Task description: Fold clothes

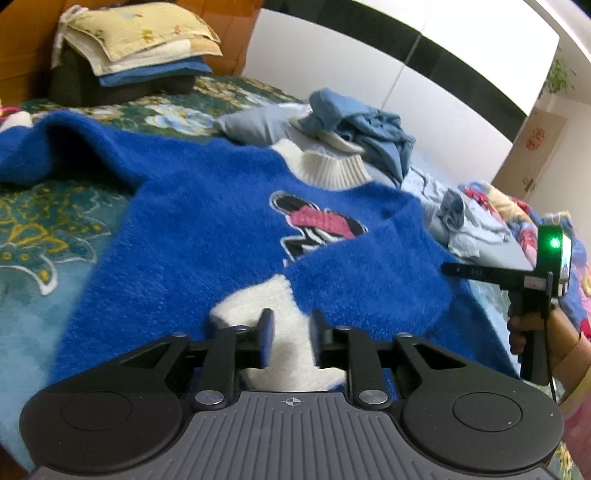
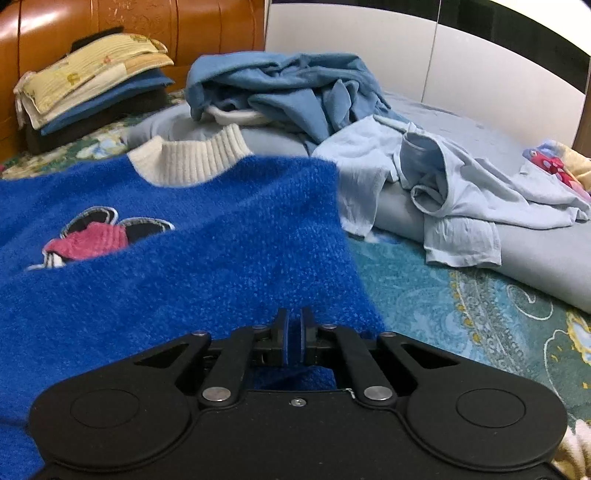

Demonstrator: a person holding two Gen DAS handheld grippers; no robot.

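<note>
A fuzzy blue sweater [image 1: 207, 221] with a white ribbed collar [image 1: 328, 168] and a cartoon patch [image 1: 317, 225] lies spread on the bed. One sleeve is folded across its front and ends in a white cuff [image 1: 288, 354]. My left gripper [image 1: 291, 332] is open, its fingers either side of that cuff. My right gripper [image 2: 294, 334], held by a hand [image 1: 517, 332], is shut on the sweater [image 2: 184, 277] at its right edge. From the left wrist view the right gripper [image 1: 448, 268] shows from the side, its tip at that edge.
A stack of folded linens [image 2: 92, 85] sits by the orange headboard [image 2: 129, 22]. A pile of blue clothes [image 2: 288, 85] and pale blue garments [image 2: 443, 184] lie behind and right of the sweater. The floral bedspread [image 2: 480, 314] shows to the right.
</note>
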